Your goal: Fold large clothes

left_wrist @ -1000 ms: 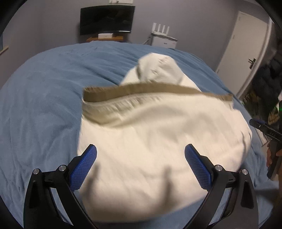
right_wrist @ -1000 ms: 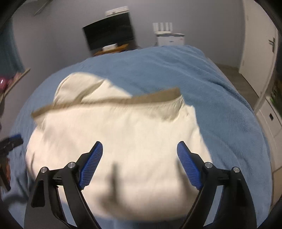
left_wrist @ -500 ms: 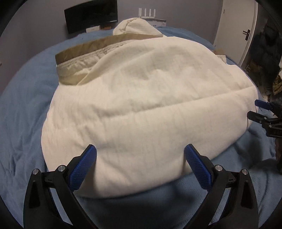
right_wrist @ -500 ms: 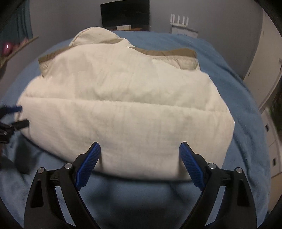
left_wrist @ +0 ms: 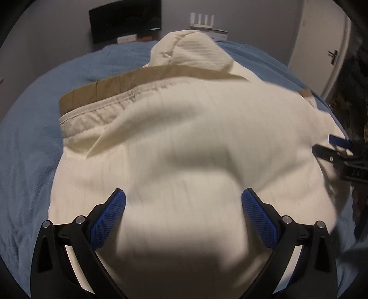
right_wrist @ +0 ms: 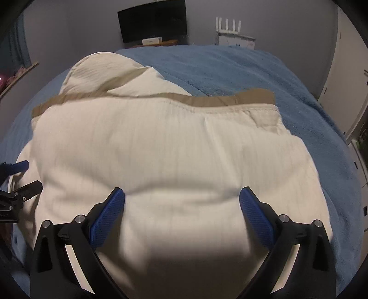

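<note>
Grey-walled bedroom; blue blanket (right_wrist: pixel 230 76) covers the bed, with a dark monitor (right_wrist: pixel 153 20) and a white router (right_wrist: pixel 234 38) against the far wall and a white door (left_wrist: pixel 322 46) off to the right in the left wrist view. Cream quilted jacket (left_wrist: pixel 195 142) lies folded on the blanket, filling the middle of both views; its tan lining strip (left_wrist: pixel 110 87) shows along the far edge and the hood (left_wrist: pixel 191 50) sticks out beyond that. Left gripper (left_wrist: pixel 183 207) hangs over the near part of the jacket, blue pads (left_wrist: pixel 108 218) spread wide, nothing pinched between them. Right gripper (right_wrist: pixel 181 207) is likewise over the near part of the jacket, jaws opening and already wide, cloth below them but not clamped. Each gripper shows at the other view's edge, beside the jacket's side. Near cloth is blurred and shadowed; contact with the fabric cannot be judged.
</note>
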The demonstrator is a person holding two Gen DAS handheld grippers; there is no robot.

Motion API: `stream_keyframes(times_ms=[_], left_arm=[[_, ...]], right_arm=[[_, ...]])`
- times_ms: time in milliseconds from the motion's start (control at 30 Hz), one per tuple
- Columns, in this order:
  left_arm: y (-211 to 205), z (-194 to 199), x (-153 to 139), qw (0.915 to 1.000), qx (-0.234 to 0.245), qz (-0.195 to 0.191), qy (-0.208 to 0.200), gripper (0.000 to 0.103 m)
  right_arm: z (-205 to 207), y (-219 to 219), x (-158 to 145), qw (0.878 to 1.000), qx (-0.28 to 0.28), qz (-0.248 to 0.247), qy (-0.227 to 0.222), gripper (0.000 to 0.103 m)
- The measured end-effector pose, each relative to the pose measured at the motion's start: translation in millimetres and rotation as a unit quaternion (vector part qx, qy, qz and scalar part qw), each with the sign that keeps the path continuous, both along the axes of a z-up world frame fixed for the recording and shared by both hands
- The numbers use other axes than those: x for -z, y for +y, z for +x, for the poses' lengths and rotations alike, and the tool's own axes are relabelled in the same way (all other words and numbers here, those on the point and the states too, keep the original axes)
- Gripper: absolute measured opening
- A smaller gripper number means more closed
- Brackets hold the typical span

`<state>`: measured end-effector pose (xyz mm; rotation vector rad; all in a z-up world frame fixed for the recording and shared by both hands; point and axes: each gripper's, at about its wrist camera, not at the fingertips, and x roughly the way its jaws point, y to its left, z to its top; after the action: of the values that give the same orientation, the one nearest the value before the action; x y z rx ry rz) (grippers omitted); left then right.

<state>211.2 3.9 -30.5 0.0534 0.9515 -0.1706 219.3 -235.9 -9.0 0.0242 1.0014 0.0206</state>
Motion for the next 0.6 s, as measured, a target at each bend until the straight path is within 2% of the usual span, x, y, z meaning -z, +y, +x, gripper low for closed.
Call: stream_keyframes(times_ms=[200, 300, 400, 600], left_arm=[[-1.8, 51.5, -0.2, 0.9996, -0.010, 0.011, 0.025, 0.098], [2.5, 77.0, 1.0, 0.9986, -0.033, 0.001, 0.041, 0.098], [6.9, 99.1, 4.2, 0.9971, -0.051, 0.007, 0.057, 0.098], [6.2, 116.3, 26.3, 0.9941, -0.038, 0.024, 0.099, 0.098]], right_arm=[[53.5, -3.7, 8.1, 0.999, 0.011, 0.012, 0.043, 0.096], [76.9, -4.0, 8.7, 0.998, 0.018, 0.007, 0.055, 0.095], [98.5, -3.4, 14.9, 0.997, 0.024, 0.000, 0.074, 0.095], [117.9, -5.5, 39.8, 0.994, 0.023, -0.002, 0.108, 0.096]])
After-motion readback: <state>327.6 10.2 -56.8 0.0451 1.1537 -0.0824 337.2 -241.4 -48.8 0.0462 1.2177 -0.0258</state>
